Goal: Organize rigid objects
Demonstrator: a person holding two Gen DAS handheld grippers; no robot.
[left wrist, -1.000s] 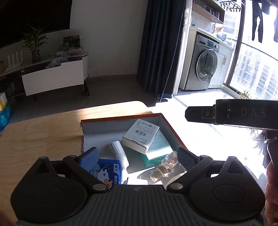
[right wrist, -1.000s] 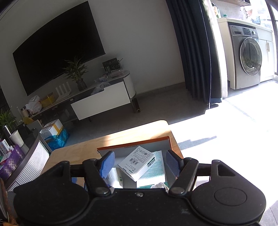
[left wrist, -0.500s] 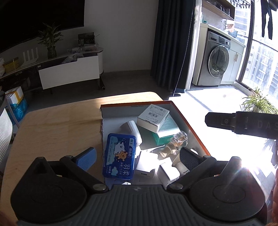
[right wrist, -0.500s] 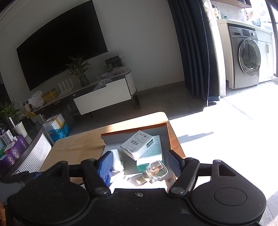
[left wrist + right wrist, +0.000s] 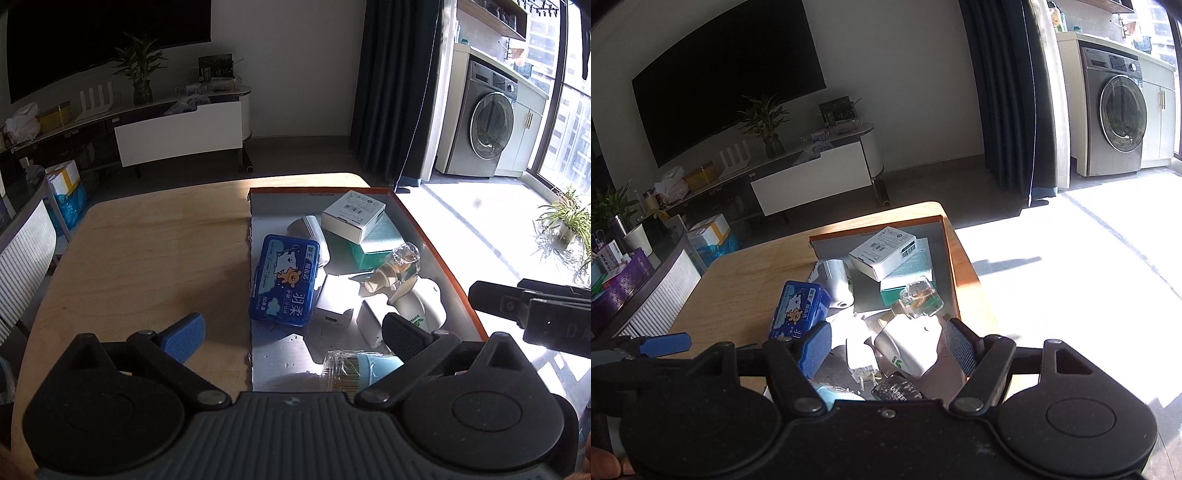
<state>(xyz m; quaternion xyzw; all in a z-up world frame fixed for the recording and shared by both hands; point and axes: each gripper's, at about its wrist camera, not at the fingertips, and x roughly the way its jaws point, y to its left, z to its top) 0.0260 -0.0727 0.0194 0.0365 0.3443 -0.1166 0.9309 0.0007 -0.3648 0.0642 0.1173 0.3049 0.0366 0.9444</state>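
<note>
Both grippers pulled back, left gripper and right gripper spread (empty), more box visible

Orange-rimmed grey box; blue tissue case, cartoon print; white carton; teal carton.

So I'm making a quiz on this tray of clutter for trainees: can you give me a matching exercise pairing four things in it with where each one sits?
Things:
1. blue tin
2. white carton
3. glass bottle
4. green box

Places:
A. under the white carton
B. on its side, cork end toward the camera
C. against the tray's left wall
D. on top, at the far end

Pairs: 1-C, 2-D, 3-B, 4-A
</note>
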